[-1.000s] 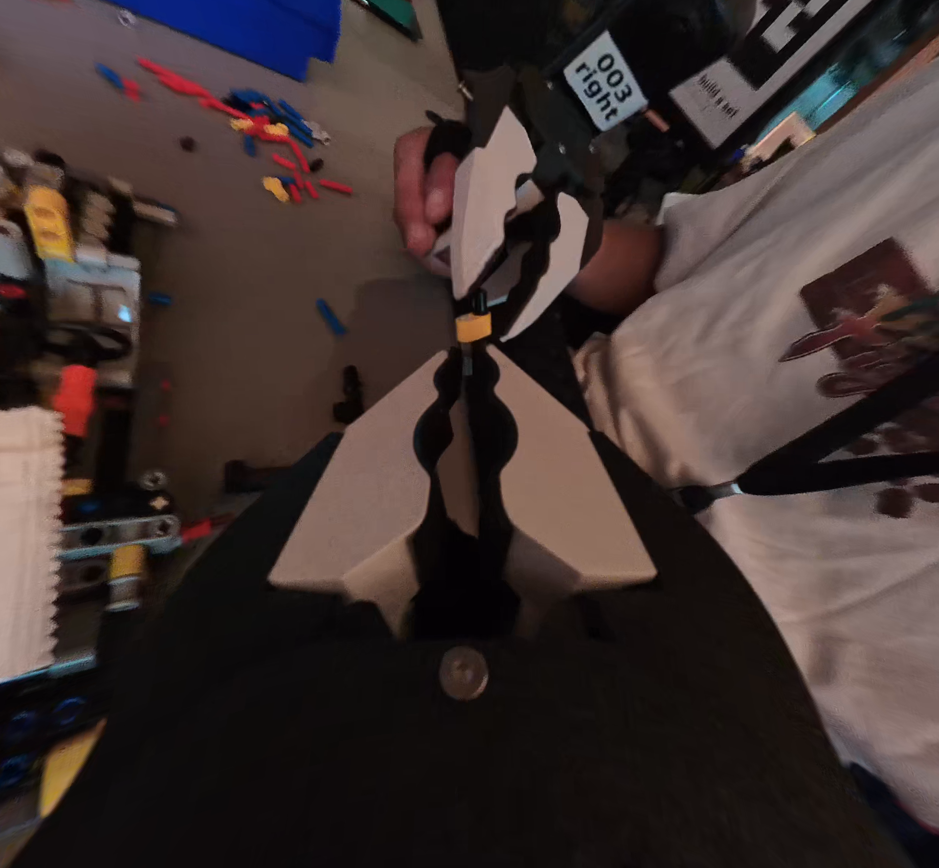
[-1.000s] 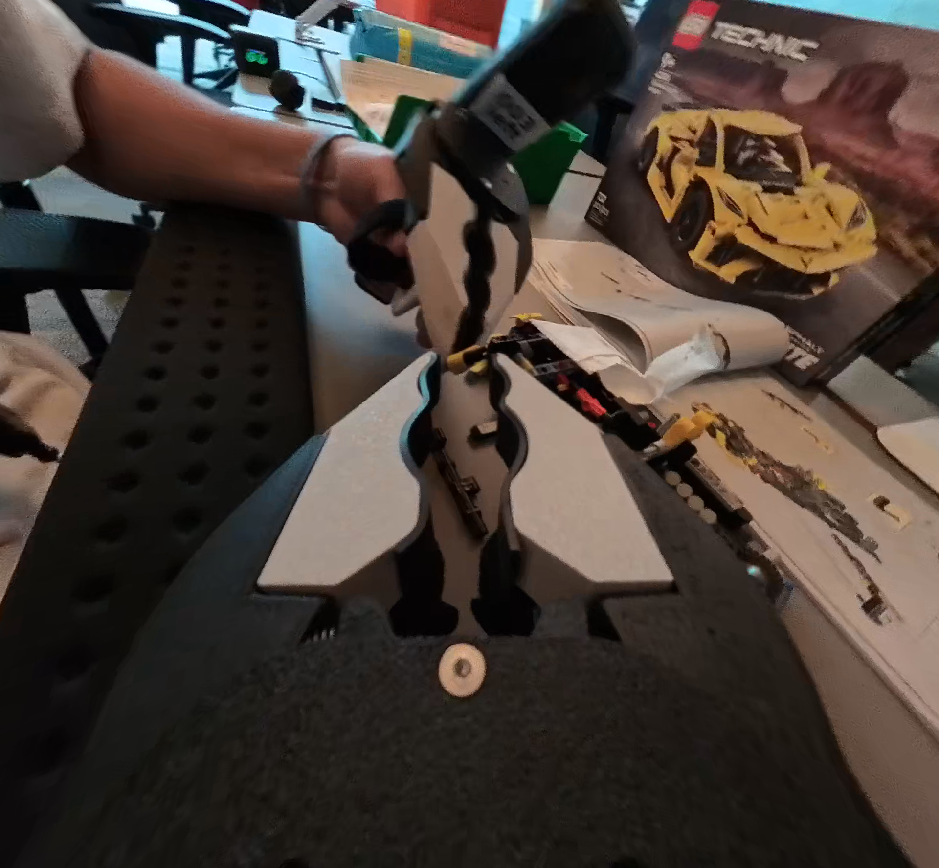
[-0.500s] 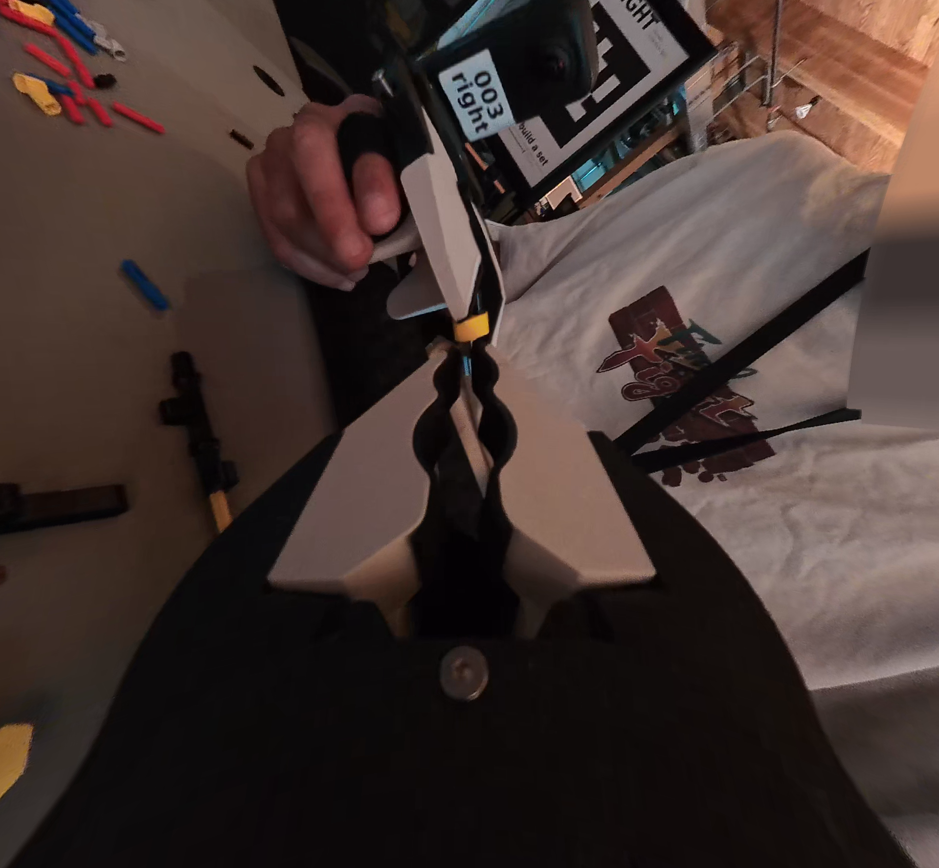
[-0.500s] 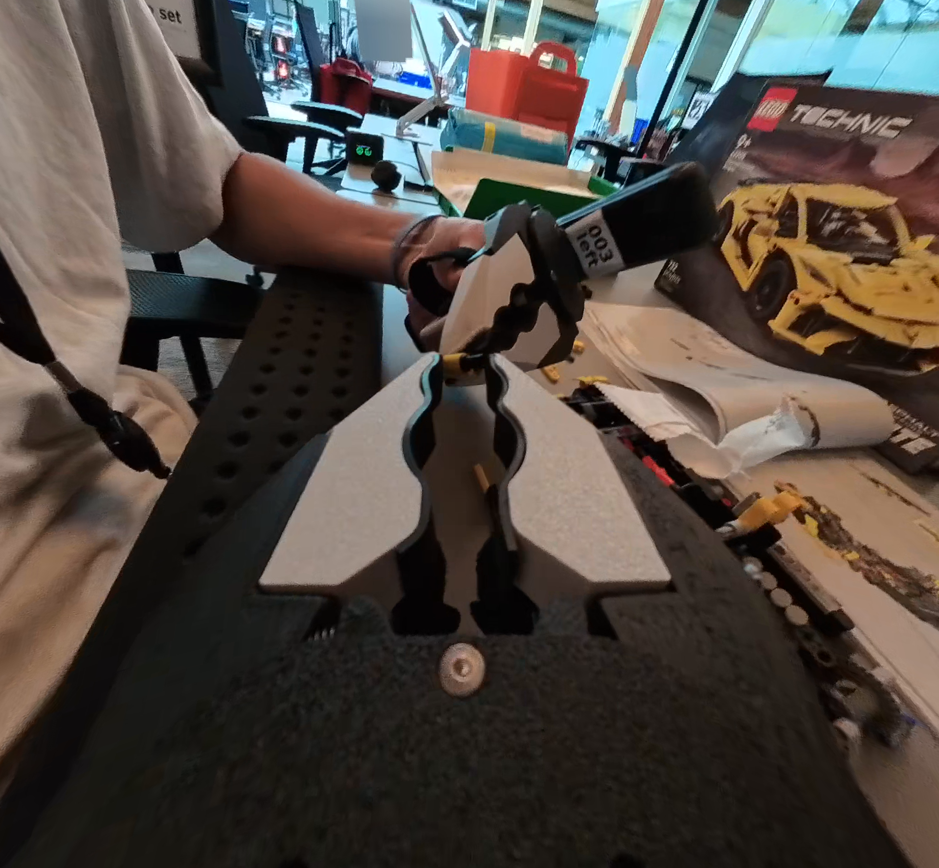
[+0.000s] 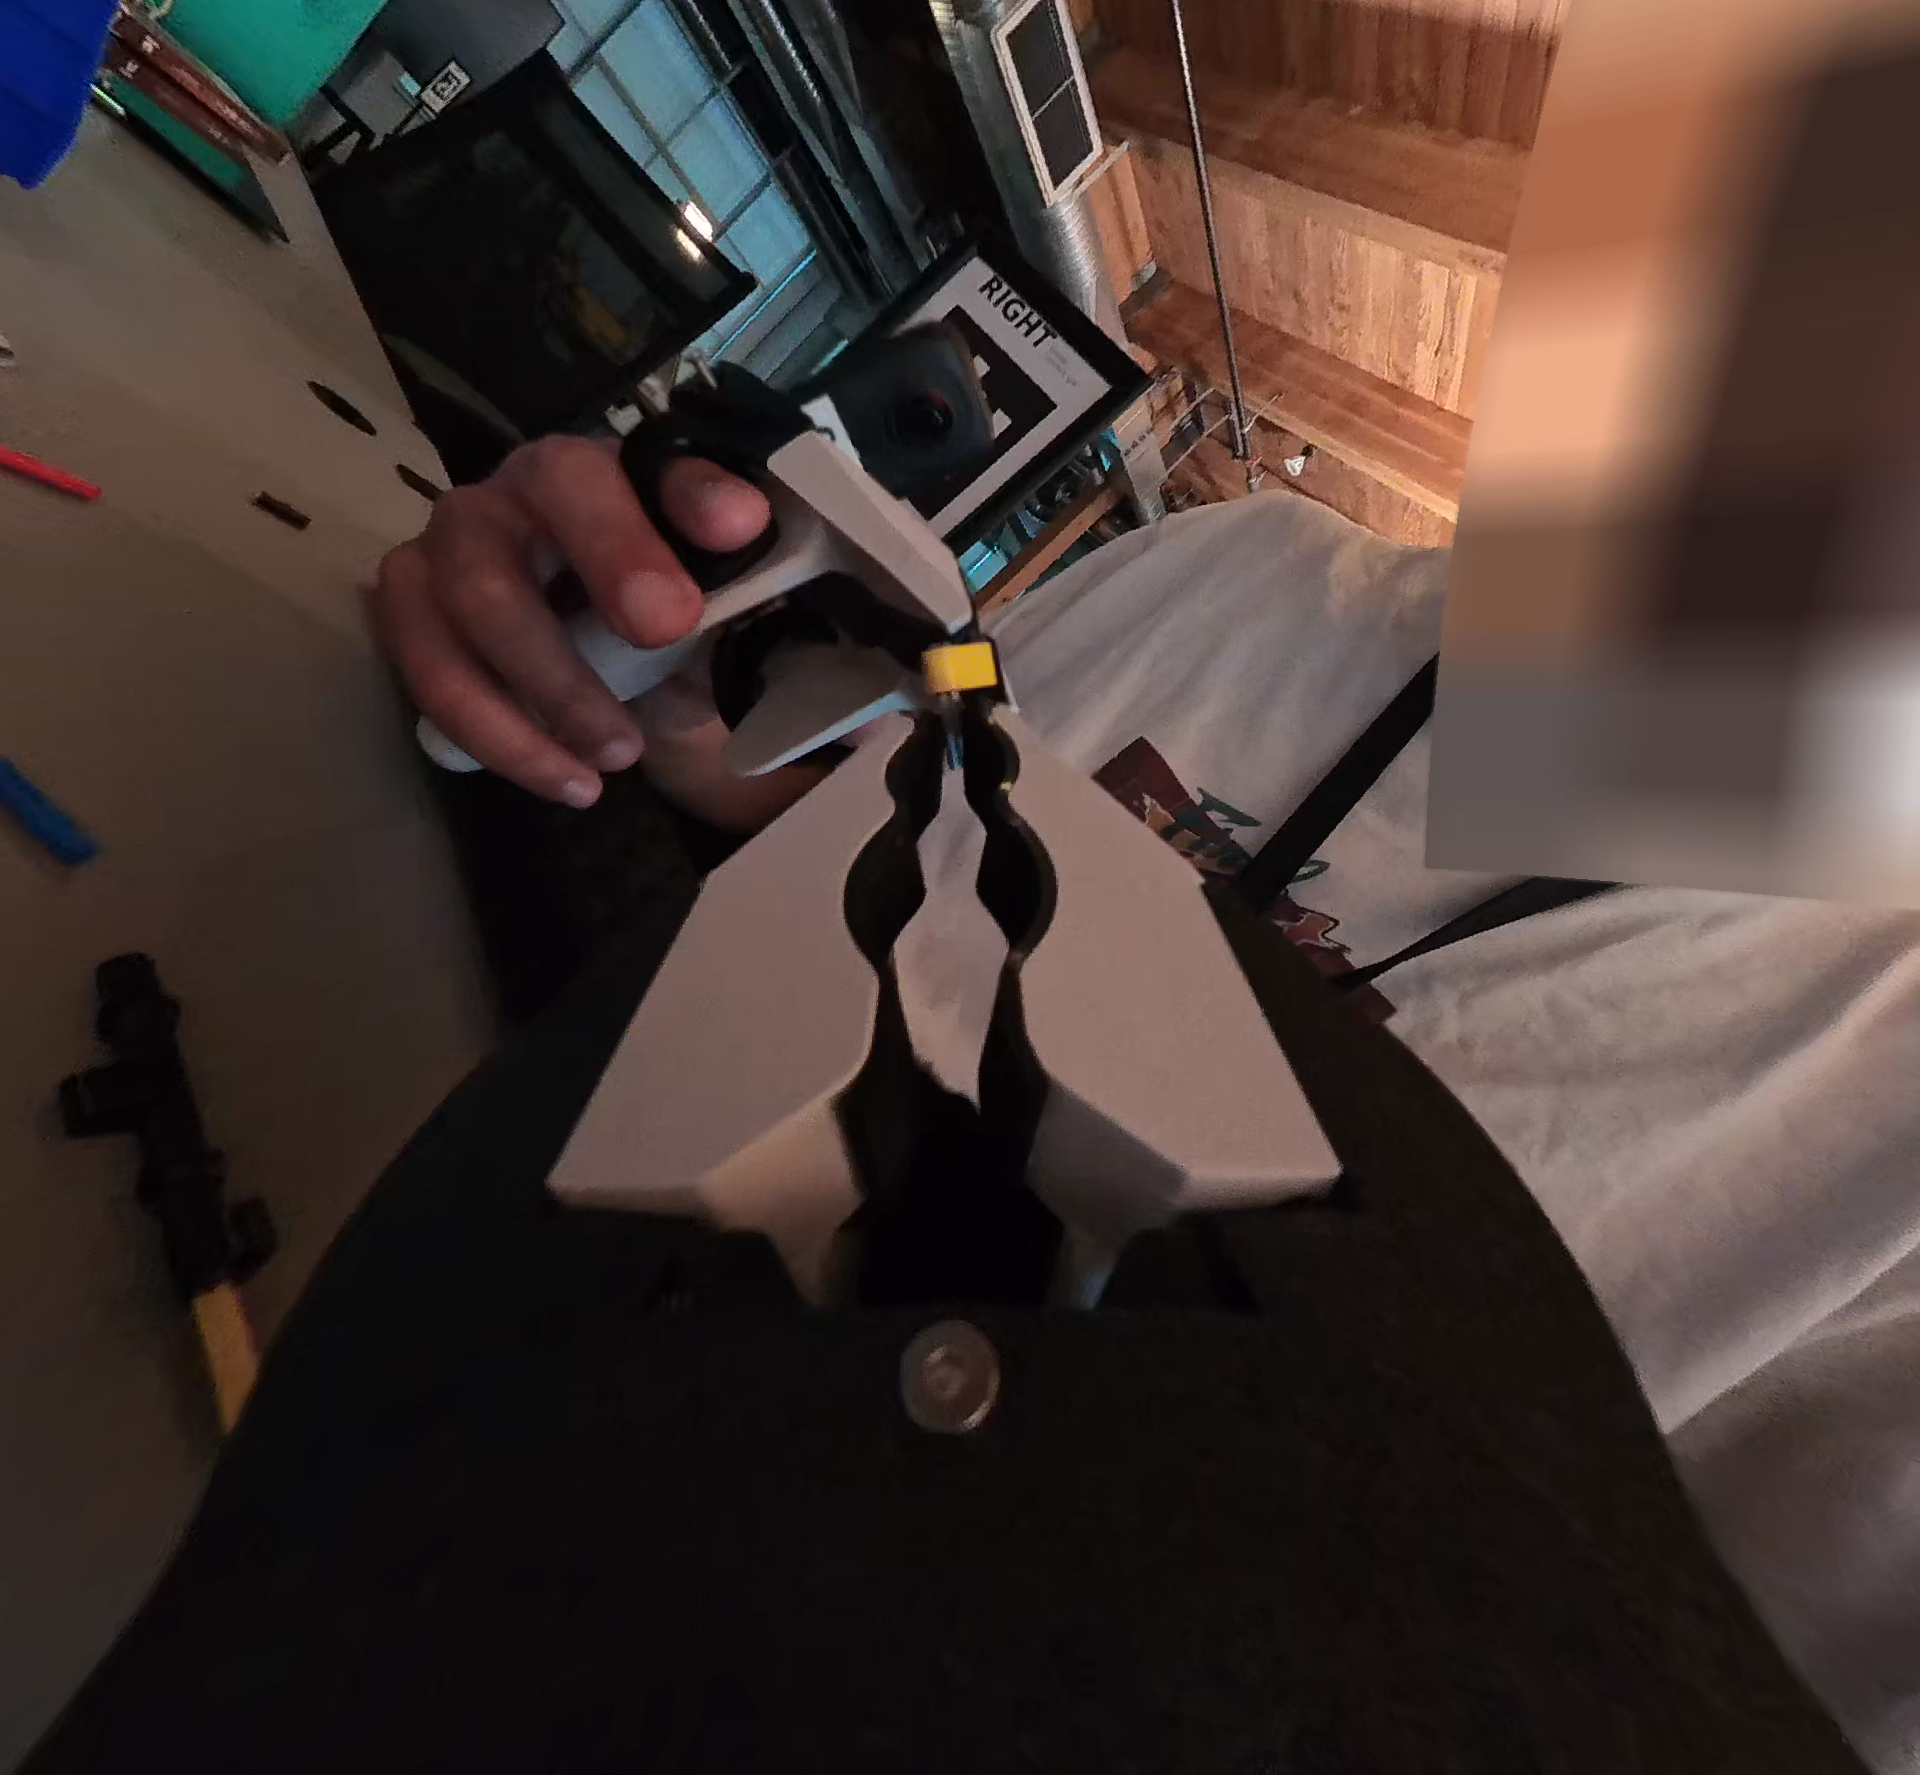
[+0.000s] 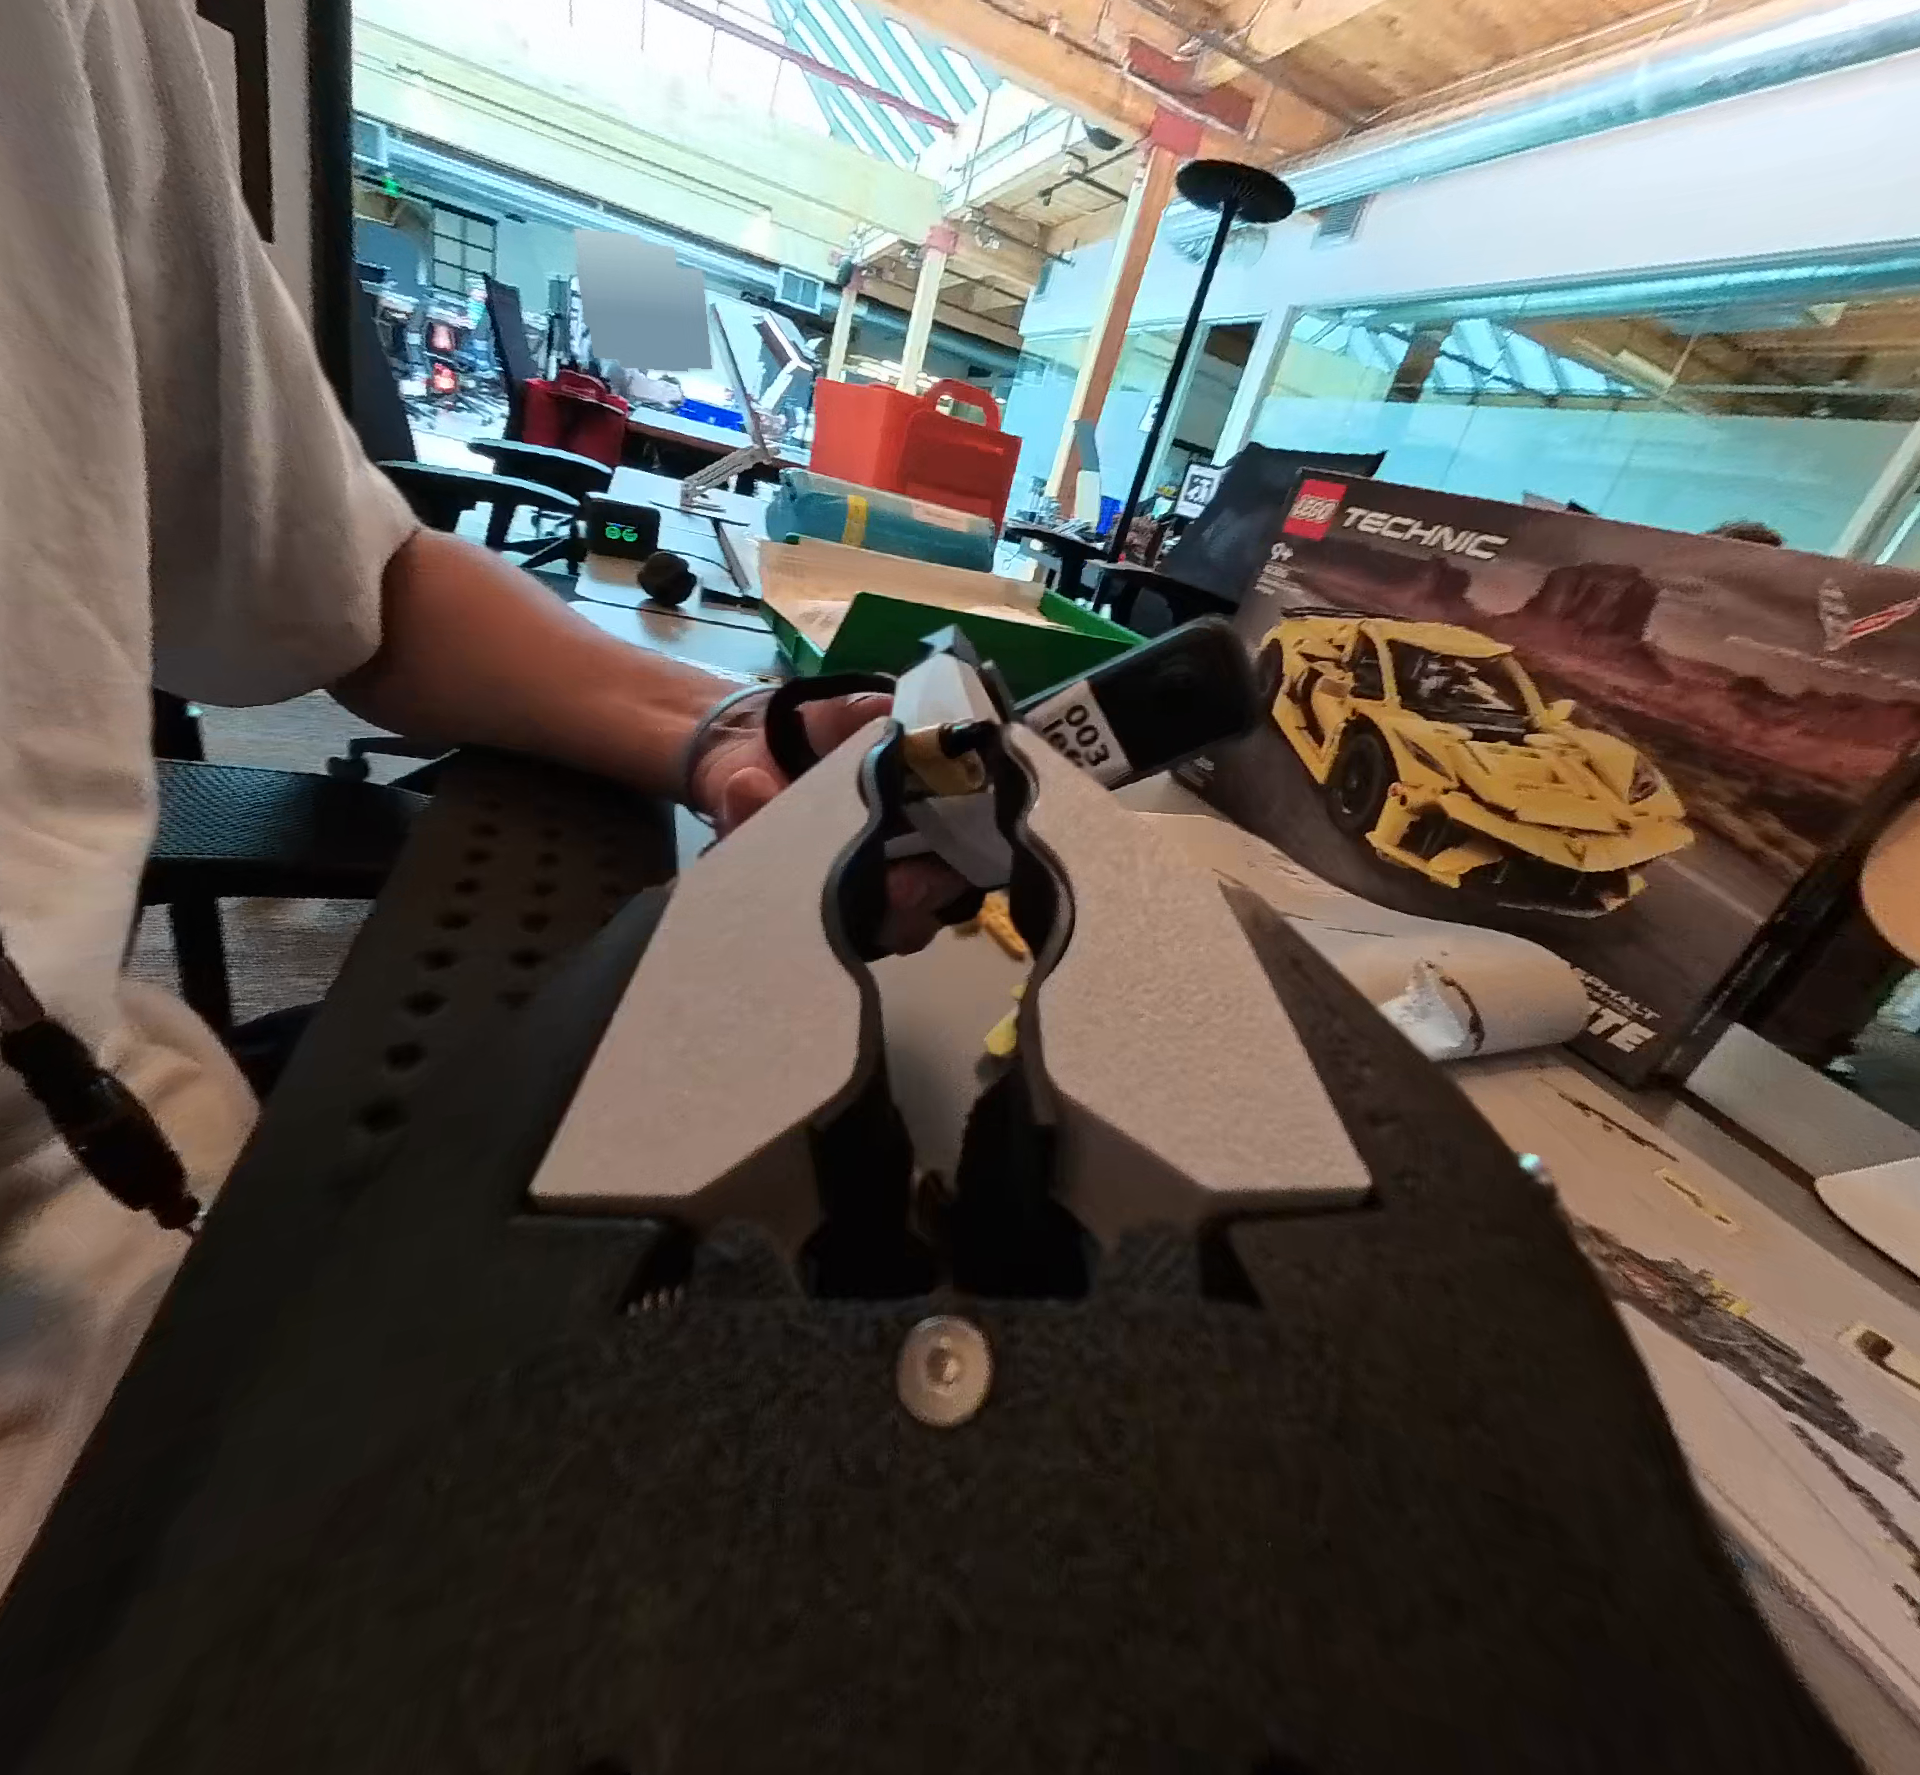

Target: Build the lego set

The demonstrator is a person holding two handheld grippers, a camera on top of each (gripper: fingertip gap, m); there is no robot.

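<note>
A small yellow bush (image 5: 958, 666) on a thin dark axle (image 5: 952, 723) is held in mid-air above the bench (image 5: 208, 686), the left gripper (image 5: 951, 738) clenched on the axle, the right gripper (image 6: 940, 754) closed on the bush. Judged step: seating the bush, which calls for an aligned push.

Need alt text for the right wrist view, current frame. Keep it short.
The right tongs and the left tongs meet tip to tip above the table, with a small yellow piece on a black axle between them. Behind stand the lego set box picturing a yellow car, a rolled instruction booklet and a green tray.
</note>
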